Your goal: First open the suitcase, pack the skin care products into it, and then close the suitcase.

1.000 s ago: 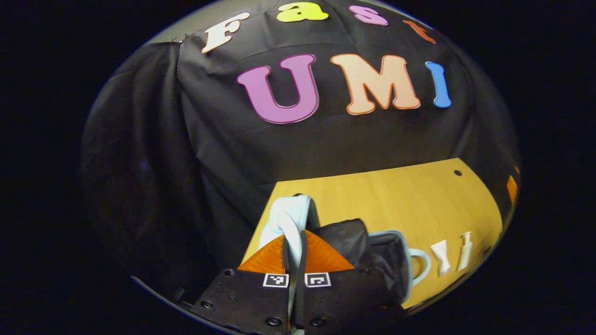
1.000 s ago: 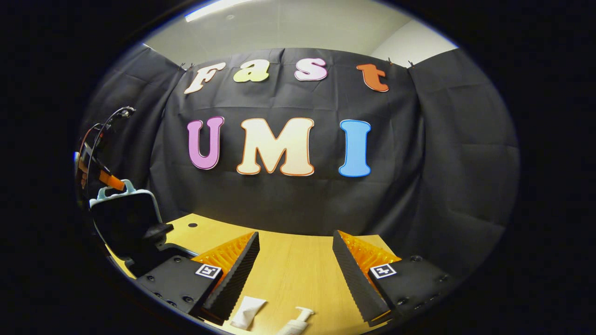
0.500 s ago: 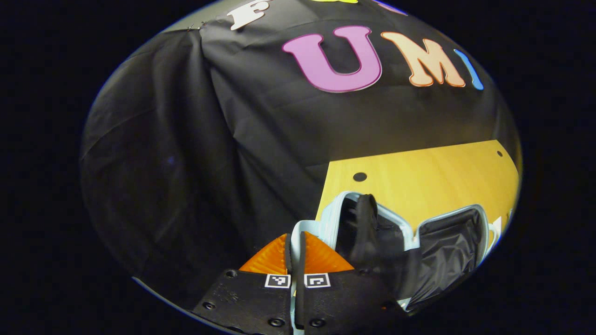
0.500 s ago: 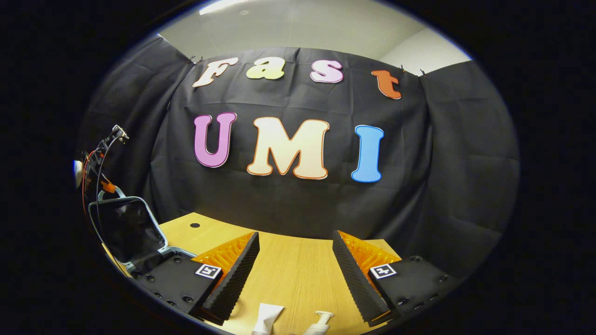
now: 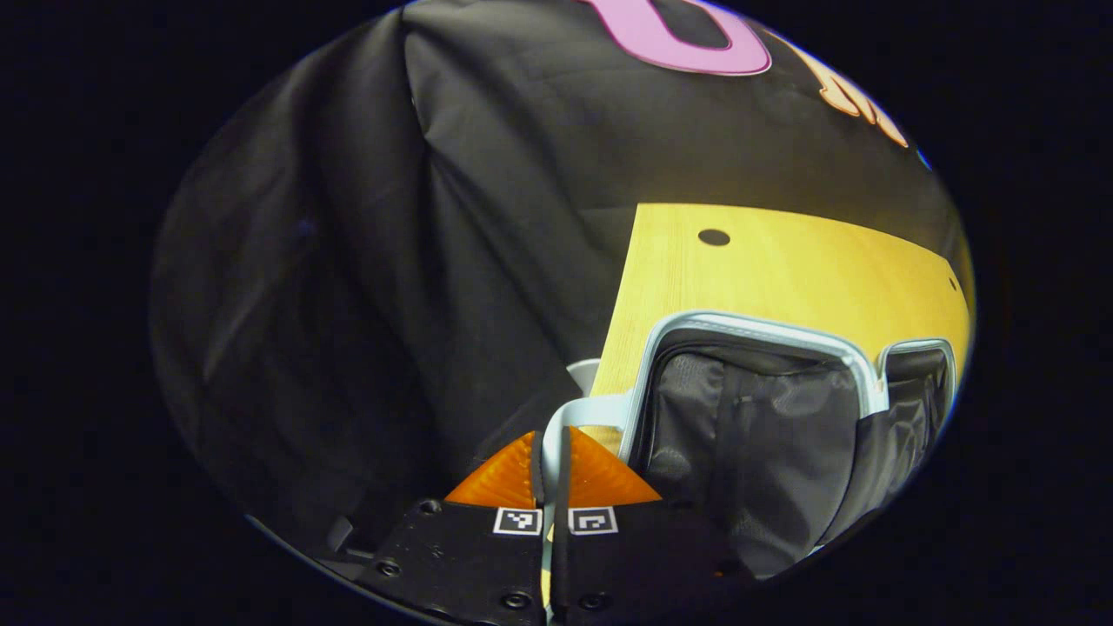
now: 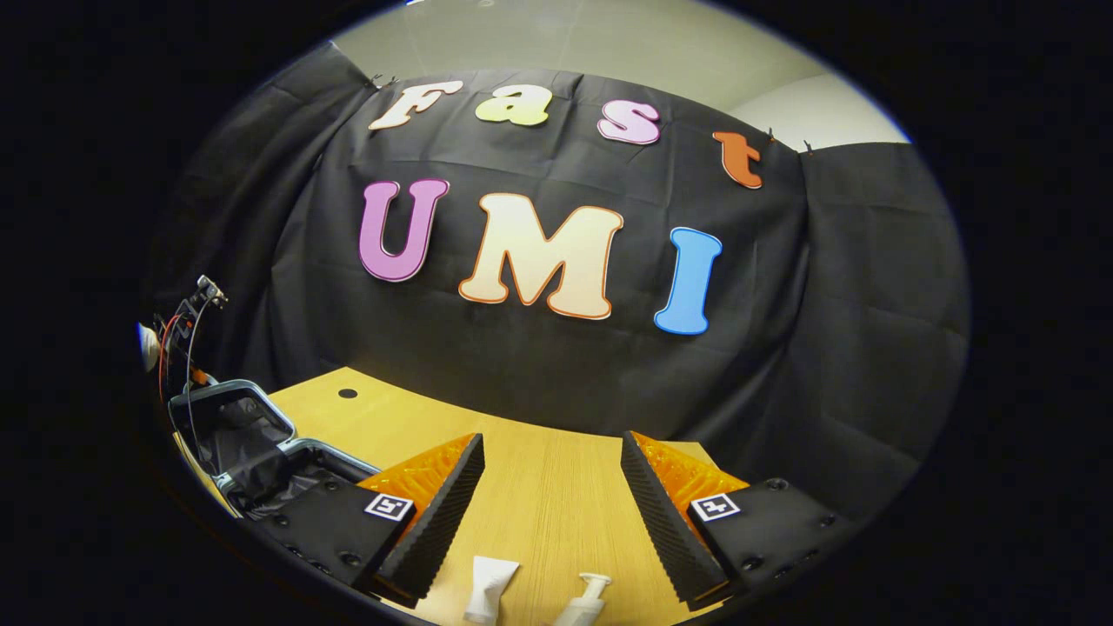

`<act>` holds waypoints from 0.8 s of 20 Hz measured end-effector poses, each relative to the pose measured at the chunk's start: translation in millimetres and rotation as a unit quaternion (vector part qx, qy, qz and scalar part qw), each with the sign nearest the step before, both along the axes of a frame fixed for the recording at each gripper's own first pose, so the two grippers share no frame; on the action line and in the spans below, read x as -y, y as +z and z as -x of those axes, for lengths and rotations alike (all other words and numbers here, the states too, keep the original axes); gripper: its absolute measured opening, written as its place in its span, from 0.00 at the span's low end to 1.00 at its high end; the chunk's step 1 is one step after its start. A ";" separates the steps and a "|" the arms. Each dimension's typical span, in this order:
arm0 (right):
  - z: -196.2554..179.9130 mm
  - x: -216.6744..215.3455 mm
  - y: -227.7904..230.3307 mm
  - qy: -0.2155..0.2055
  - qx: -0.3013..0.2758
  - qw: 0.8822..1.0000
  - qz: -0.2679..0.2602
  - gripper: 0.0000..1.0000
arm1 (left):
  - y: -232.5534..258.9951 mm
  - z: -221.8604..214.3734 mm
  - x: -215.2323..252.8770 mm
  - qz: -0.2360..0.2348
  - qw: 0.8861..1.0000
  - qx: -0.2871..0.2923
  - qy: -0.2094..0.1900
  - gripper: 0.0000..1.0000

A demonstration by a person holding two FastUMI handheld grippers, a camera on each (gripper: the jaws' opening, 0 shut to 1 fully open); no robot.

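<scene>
The desk (image 6: 556,504) carries the suitcase (image 5: 765,417) at its left end, lid laid open. My left fingers (image 5: 550,452) pinch its pale handle (image 5: 578,413). My right fingers (image 6: 552,500) gape wide above a tube (image 6: 489,587) and pump bottle (image 6: 584,600).

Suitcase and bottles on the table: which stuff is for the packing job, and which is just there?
For the job: suitcase, lying open; white tube; pump bottle; left tongs gripping its handle; right tongs, open.

Just there: table; cables.
</scene>
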State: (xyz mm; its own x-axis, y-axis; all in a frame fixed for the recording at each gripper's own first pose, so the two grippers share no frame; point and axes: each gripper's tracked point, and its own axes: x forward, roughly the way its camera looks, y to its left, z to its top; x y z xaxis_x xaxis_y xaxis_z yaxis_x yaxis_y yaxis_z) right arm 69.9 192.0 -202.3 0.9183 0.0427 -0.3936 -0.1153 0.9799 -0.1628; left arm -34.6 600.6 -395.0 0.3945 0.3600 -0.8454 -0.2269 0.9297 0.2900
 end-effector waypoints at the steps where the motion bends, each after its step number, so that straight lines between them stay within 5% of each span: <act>1: 0.4 -1.3 -0.9 0.000 -0.003 1.000 0.005 1.00 | -9.8 2.6 -2.2 0.009 1.000 -0.002 0.003 0.00; 7: -0.3 -3.8 -9.0 -0.004 -0.020 1.000 0.006 1.00 | -39.3 7.8 -20.3 -0.006 0.999 0.020 0.024 0.01; 12: -1.8 0.7 -15.3 0.001 -0.020 1.000 -0.012 1.00 | 20.7 -5.0 -30.9 -0.073 0.985 0.142 0.058 1.00; 16: -3.0 13.8 -13.0 0.011 -0.014 0.999 -0.035 1.00 | 124.9 -28.6 26.5 -0.099 0.963 0.249 0.040 0.95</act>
State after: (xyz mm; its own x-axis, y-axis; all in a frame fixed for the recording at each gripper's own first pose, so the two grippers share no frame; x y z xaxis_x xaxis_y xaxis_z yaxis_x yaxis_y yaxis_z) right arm 72.9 178.3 -215.3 0.9051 0.0913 -0.4153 -0.1406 0.9860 -0.0897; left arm -6.0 574.1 -270.1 0.6976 0.5404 -0.4704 -0.4524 0.8414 0.2957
